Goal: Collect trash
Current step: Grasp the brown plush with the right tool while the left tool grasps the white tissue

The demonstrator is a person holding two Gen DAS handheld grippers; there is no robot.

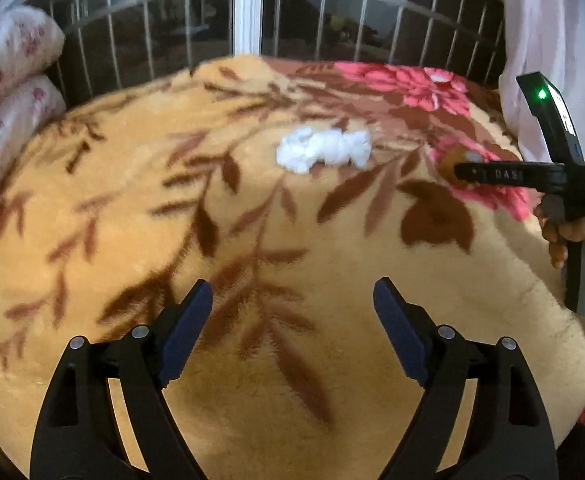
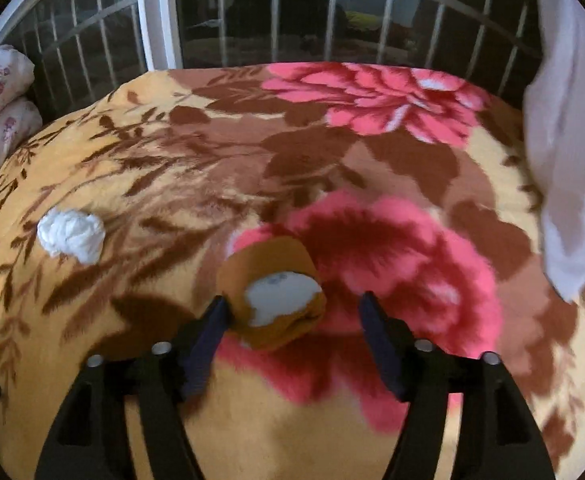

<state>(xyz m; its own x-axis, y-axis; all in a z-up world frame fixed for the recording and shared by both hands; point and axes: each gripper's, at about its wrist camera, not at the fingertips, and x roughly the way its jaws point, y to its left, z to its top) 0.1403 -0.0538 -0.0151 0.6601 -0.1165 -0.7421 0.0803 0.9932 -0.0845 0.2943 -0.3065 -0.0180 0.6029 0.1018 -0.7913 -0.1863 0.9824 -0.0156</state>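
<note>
A crumpled white tissue [image 1: 324, 148] lies on the floral blanket [image 1: 132, 208], far ahead of my open, empty left gripper [image 1: 292, 304]. It also shows at the left of the right wrist view [image 2: 72, 238]. A small orange-brown cup with white inside [image 2: 274, 300] lies on a pink flower, between the open jaws of my right gripper [image 2: 292, 316], close to the left finger. In the left wrist view the right gripper [image 1: 458, 172] sits at the cup [image 1: 454, 156], partly hiding it.
A barred window [image 1: 248, 4] runs behind the bed. Folded floral bedding [image 1: 4, 80] is stacked at the left. A white curtain [image 2: 568, 140] hangs at the right. A small white scrap [image 1: 438, 77] lies on the far pink flower.
</note>
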